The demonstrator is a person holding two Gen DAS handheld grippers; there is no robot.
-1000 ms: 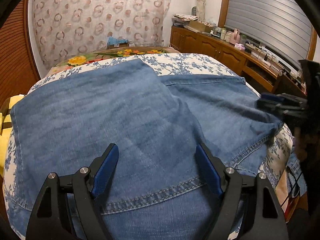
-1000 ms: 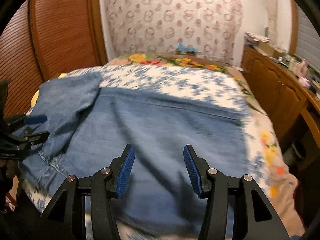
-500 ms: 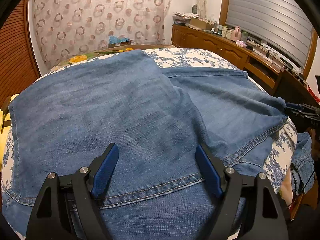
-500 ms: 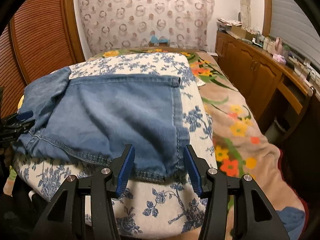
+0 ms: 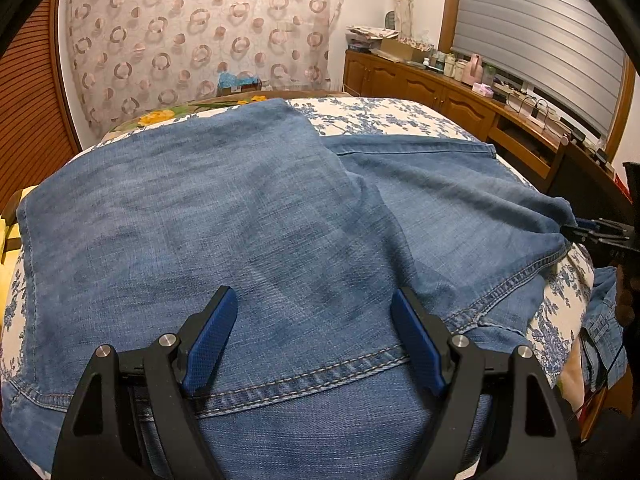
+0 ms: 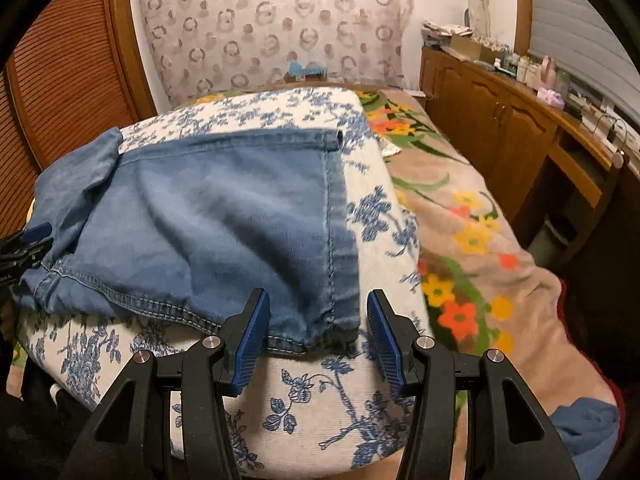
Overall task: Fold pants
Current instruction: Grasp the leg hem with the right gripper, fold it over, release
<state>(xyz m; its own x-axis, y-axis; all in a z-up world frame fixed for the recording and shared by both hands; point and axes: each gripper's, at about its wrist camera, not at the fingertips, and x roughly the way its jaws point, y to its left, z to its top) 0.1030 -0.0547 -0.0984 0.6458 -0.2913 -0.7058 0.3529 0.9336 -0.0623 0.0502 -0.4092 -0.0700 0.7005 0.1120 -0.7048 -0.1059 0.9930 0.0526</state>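
Note:
Blue denim pants point(image 5: 224, 216) lie spread on a blue-flowered white cushion point(image 5: 384, 118). One part is folded over to the left, and a leg point(image 6: 224, 216) stretches right to its hem. My left gripper point(image 5: 314, 342) is open just above the waistband seam. My right gripper point(image 6: 316, 338) is open with the hem corner of the leg point(image 6: 332, 324) between its fingers; I cannot tell if it touches the cloth. It also shows at the right edge of the left wrist view point(image 5: 600, 232). The left gripper's tip shows at the left edge of the right wrist view point(image 6: 24, 244).
A floral blanket point(image 6: 460, 216) covers the bed to the right of the cushion. A wooden cabinet point(image 6: 512, 120) with clutter runs along the right wall. A louvred wooden door point(image 6: 60, 72) stands at the left. More denim point(image 5: 600, 332) hangs off the cushion's right side.
My right gripper has pulled back along the leg toward its hem, so the hem corner now sits between its fingers. The left gripper has stayed over the waistband.

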